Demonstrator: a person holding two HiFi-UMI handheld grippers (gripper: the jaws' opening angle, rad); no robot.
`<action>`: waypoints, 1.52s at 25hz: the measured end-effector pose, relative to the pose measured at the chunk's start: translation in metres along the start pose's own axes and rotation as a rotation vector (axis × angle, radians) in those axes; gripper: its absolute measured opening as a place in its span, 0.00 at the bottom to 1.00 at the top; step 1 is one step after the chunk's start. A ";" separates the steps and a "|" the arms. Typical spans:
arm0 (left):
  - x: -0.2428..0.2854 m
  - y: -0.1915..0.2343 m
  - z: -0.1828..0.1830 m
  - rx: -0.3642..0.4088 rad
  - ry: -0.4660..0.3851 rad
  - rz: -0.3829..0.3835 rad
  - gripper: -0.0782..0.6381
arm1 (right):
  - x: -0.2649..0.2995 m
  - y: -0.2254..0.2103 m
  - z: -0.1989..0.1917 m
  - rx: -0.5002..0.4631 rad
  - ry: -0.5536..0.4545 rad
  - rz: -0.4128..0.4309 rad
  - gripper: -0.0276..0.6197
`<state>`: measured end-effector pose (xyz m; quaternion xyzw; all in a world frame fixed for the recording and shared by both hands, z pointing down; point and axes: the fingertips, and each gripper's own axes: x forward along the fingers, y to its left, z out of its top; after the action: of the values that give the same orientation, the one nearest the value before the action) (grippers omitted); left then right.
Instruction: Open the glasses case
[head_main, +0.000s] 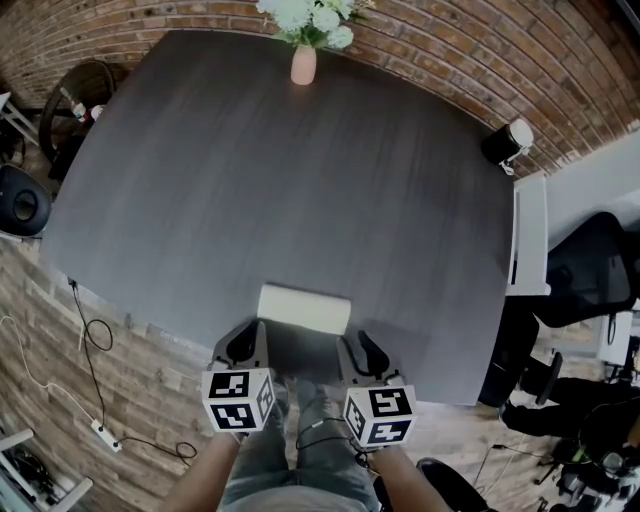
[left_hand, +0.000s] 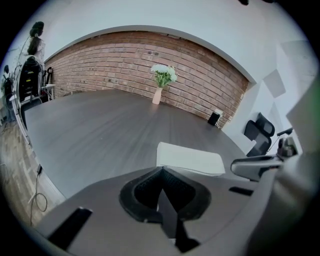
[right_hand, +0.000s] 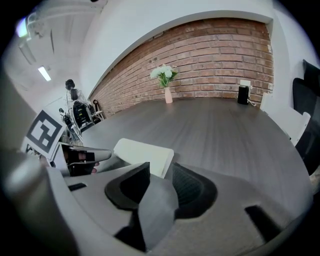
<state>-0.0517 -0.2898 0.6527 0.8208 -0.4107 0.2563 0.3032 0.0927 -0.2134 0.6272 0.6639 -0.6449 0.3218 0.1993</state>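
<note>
The white glasses case (head_main: 304, 307) lies closed on the dark table (head_main: 280, 180), near its front edge. In the left gripper view the case (left_hand: 190, 159) sits just past the jaws and to the right. The right gripper view has the case (right_hand: 142, 152) just past the jaws and to the left. My left gripper (head_main: 244, 343) hangs at the case's near left corner, shut and holding nothing. At the near right corner my right gripper (head_main: 369, 352) is also shut and holding nothing. I cannot tell whether either one touches the case. The left gripper (left_hand: 161, 171) and right gripper (right_hand: 159, 175) have their jaws together.
A pink vase of white flowers (head_main: 304, 55) stands at the table's far edge. A small black speaker (head_main: 505, 143) sits at the right corner. Office chairs (head_main: 590, 270) stand to the right. Cables and a power strip (head_main: 100, 430) lie on the wooden floor at left.
</note>
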 end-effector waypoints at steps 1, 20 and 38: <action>0.001 -0.001 -0.001 0.003 0.004 0.000 0.10 | 0.000 0.000 -0.002 -0.006 0.005 0.002 0.27; 0.014 -0.013 -0.001 0.027 0.028 -0.008 0.10 | 0.013 0.012 -0.017 -0.245 0.087 0.067 0.27; 0.016 -0.014 -0.002 0.033 0.035 -0.027 0.10 | 0.031 0.010 -0.024 -0.394 0.151 0.052 0.26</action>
<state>-0.0321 -0.2901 0.6602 0.8265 -0.3901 0.2732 0.3001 0.0777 -0.2211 0.6641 0.5695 -0.6955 0.2434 0.3645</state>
